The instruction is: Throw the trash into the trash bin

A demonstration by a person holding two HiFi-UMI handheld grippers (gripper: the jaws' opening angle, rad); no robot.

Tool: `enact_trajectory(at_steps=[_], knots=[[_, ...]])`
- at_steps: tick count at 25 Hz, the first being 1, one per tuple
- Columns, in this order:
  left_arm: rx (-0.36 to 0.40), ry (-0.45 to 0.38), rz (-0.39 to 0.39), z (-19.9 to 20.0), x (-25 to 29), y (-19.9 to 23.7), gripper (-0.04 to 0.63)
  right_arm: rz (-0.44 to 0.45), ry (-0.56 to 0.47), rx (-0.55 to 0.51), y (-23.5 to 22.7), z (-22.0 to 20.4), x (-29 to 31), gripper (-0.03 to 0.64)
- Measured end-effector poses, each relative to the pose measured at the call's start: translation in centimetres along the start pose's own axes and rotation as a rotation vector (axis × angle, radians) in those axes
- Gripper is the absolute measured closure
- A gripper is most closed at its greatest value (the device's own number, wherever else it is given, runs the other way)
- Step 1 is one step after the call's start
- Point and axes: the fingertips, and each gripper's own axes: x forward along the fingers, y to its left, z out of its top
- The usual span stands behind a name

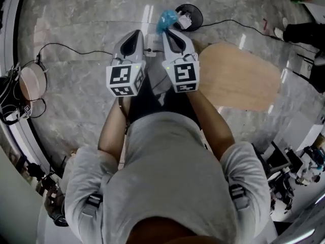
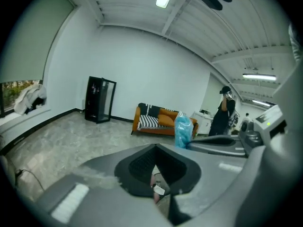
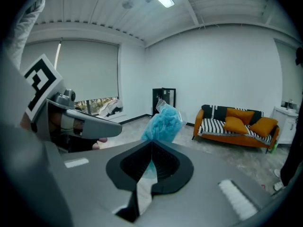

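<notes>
— Where's the trash?
— The blue bag (image 1: 166,19) is pinched in my right tongs (image 1: 169,31). It sticks straight out past the tips, just beside the black bin (image 1: 197,15).
— Anything in the bin?
— A white scrap (image 1: 184,21). My left tongs (image 1: 139,32) are closed. A wooden counter (image 1: 244,78) stands to the right, and a cable (image 1: 76,49) runs across the floor to the left.

We see a bright blue trash bag (image 1: 166,20) against the grey, white-veined marble floor (image 1: 81,90). The left gripper (image 1: 136,34) and right gripper (image 1: 170,32) are pale grey with black pads, and each bears a cube of black-and-white square markers. The bin (image 1: 199,15) is black and the desk (image 1: 244,78) is light wood. The sofa (image 3: 234,131) is orange, with black-and-white striped cushions (image 3: 214,113).
</notes>
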Motion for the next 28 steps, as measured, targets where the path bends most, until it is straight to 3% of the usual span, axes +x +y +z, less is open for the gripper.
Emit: enact_trajectory(at_steps=[4,10,13,23,28], knots=[[0.067,0.055,-0.122,-0.6,5.1,0.9,0.580,-0.139,0.003,0.057,-3.9,-0.9,2.2,0.604],[0.120,0.102,-0.210,-3.7,14.8,-2.5,0.580,-0.247,-0.002,0.111,-12.1,-5.1,3.2,0.604],[0.134,0.108,-0.214,-5.4,18.2,-4.1,0.580,-0.248,0.027,0.157,-15.0,-8.9,4.3,0.605],[0.041,0.234,-0.197,-16.7,25.8,-7.4,0.580,-0.205,0.196,0.273,-19.5,-21.5,5.6,0.605],[0.022,0.284,-0.188,-22.1,29.6,-6.9,0.580,-0.202,0.256,0.290,-21.7,-27.1,8.5,0.604]])
